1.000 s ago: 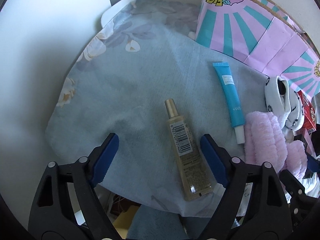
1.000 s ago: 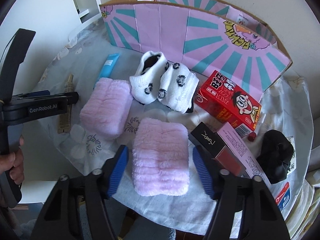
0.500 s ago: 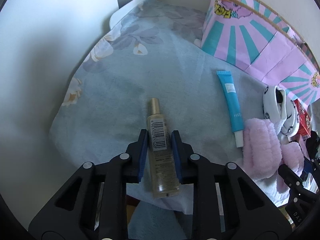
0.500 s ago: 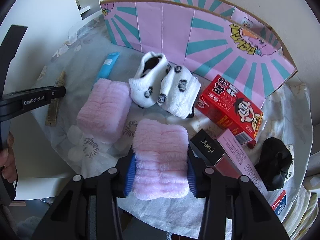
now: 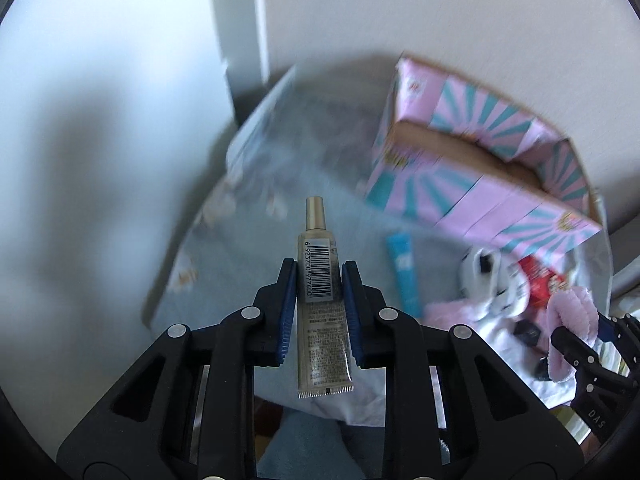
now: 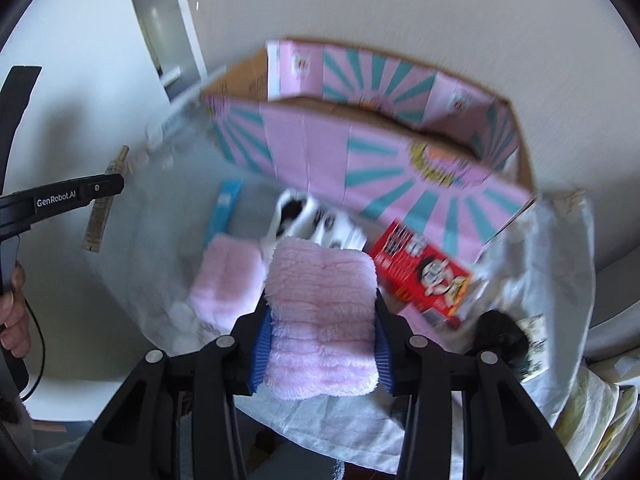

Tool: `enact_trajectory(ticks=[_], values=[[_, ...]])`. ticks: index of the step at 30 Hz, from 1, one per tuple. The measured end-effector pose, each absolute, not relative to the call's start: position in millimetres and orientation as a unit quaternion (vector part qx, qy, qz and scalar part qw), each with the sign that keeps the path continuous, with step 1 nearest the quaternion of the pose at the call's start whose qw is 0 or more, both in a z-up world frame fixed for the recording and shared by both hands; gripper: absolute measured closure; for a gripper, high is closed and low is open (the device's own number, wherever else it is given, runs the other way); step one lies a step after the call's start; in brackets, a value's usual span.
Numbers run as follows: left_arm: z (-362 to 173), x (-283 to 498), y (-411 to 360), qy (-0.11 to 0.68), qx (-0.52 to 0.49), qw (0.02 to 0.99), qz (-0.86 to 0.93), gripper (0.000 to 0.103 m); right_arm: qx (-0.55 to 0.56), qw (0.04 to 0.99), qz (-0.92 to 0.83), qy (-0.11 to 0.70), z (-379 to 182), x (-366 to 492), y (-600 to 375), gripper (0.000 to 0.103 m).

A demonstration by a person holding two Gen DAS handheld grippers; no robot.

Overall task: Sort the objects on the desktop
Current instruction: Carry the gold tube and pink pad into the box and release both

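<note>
My left gripper [image 5: 319, 280] is shut on a gold tube with a barcode label [image 5: 320, 280] and holds it lifted above the cloth-covered table; the tube also shows in the right wrist view [image 6: 105, 200]. My right gripper [image 6: 322, 312] is shut on a fluffy pink pad [image 6: 322, 320] and holds it raised over the table. An open pink-and-teal cardboard box [image 6: 384, 152] stands at the back, also in the left wrist view [image 5: 480, 168]. A second pink pad [image 6: 224, 280] and a blue tube [image 6: 224, 208] lie on the cloth.
White spotted socks [image 6: 312, 220] and a red snack box [image 6: 420, 268] lie in front of the cardboard box. A black object [image 6: 500, 332] sits at the right edge. A white wall and a cabinet edge [image 6: 160, 40] stand behind and left.
Both grippers have closed, the left on the gold tube and the right on the pink pad. Both have risen from the table, with the open box top now in view.
</note>
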State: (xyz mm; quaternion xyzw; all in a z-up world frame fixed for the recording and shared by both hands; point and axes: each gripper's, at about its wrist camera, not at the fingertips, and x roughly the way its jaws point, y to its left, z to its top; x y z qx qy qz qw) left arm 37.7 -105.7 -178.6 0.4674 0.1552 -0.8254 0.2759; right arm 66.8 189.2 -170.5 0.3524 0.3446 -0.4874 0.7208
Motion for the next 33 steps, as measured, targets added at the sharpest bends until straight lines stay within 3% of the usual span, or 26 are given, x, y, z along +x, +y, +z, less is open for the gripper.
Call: enact_trajectory(ticks=[15, 21, 33], values=[[-62, -79, -86, 0.101, 0.429, 0.156, -0.884, 0.083, 0.335, 0.736, -0.527, 0.262, -46, 23, 107, 0.063], [-71, -137, -88, 0.085, 0.453, 0.14, -0.876, 0.083, 0.35, 0.728, -0.524, 0.27, -49, 13, 54, 0.062], [-152, -189, -96, 0.051, 0.525, 0.154, -0.835, 0.083, 0.433, 0.696, -0.475, 0.322, -133, 30, -12, 0.062]])
